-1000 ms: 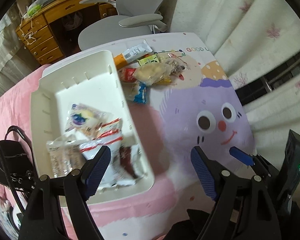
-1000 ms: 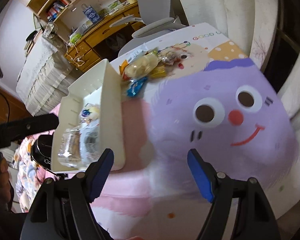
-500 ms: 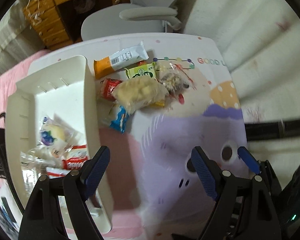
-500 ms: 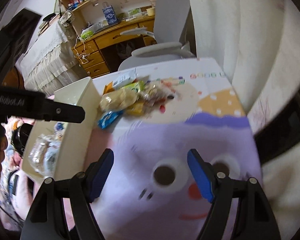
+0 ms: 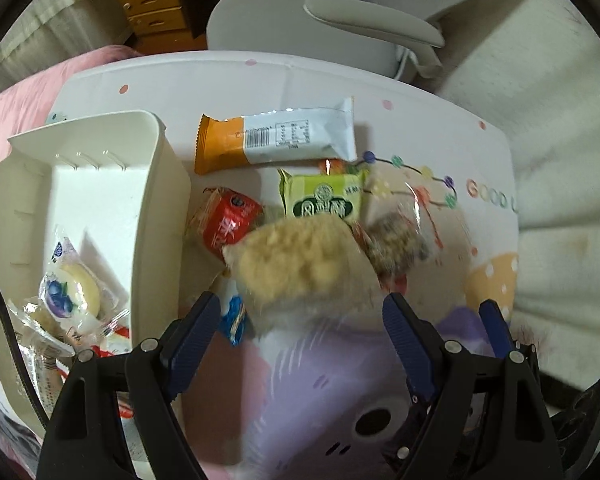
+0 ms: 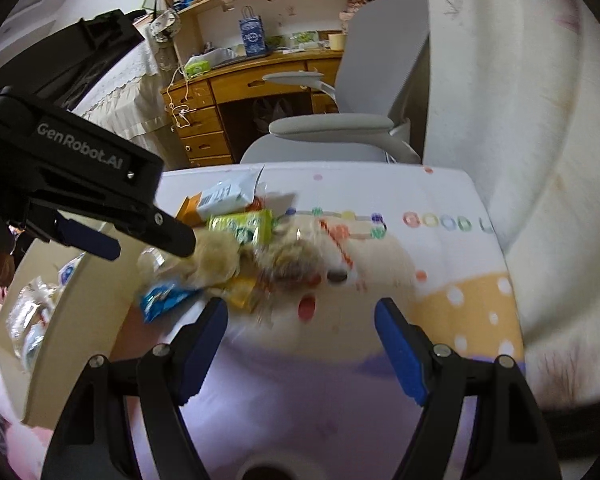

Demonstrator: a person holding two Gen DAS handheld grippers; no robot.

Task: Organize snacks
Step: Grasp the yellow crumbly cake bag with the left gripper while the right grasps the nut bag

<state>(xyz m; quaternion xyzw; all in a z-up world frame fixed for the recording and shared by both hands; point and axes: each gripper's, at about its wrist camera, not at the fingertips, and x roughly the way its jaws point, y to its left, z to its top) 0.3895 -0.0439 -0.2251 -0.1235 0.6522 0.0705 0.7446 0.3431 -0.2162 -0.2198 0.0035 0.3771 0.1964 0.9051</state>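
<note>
A pile of wrapped snacks lies on the mat beside a white bin [image 5: 156,200]: an orange-and-white bar [image 5: 276,140], a green packet [image 5: 324,200], a red packet [image 5: 228,220], a pale crumbly bun [image 5: 304,268], a blue packet [image 5: 232,316] and a clear bag of brown snack [image 5: 400,236]. The bin holds a blueberry-print packet [image 5: 68,292] and other wrappers. My left gripper [image 5: 300,308] hangs open right over the pale bun, nothing between its pads. My right gripper [image 6: 302,312] is open too, just short of the clear bag [image 6: 296,256] and a yellow packet [image 6: 240,296].
A grey office chair [image 6: 340,124] stands behind the table's far edge, with a wooden desk [image 6: 236,92] beyond it. White curtain [image 6: 520,120] hangs close on the right. The mat [image 5: 340,400] has a purple cartoon face. One left finger [image 6: 160,228] reaches over the pile.
Both grippers have travelled from beside the bin toward the snack pile, which now fills the views. The left one has also come lower. Both stay open.
</note>
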